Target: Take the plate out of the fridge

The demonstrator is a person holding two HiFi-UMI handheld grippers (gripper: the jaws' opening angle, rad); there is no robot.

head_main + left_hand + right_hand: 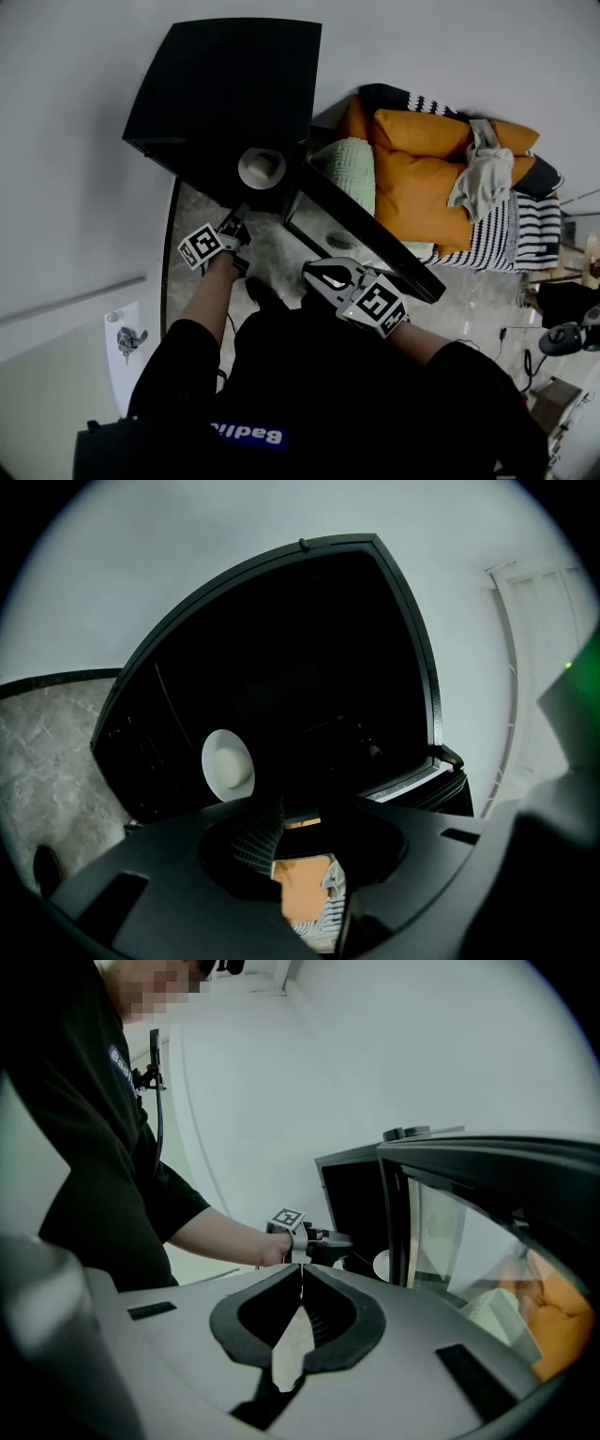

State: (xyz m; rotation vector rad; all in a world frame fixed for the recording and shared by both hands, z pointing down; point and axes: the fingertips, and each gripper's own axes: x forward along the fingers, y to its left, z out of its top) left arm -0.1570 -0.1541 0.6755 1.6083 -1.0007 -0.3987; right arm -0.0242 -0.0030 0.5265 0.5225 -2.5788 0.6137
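A person in a dark shirt is standing over a small black fridge [225, 84] set against a pale wall, holding a gripper in each hand.

At the left, the left gripper [239, 225] is pointing into the open front of the fridge, above a grey marbled floor [192, 220]. Its jaws are standing spread, with nothing between them. They are not touching anything.

Just beyond those jaws, a white plate [262, 168] is sitting inside the dark fridge, low down and close to the opening. From the left gripper view it is appearing tilted up on its edge, towards the left side of the compartment. The left gripper is hanging near the plate but apart from it.

To the right of the plate, the glass fridge door [375, 239] is standing swung open.

The right gripper [323, 274] is hovering beside that door, near its lower edge. Its jaws are pressed together at the tips and pinching nothing.

Further right, behind the door, a pale green pillow [349, 169] and orange cushions [417, 187] are lying on a striped blanket [525, 230].
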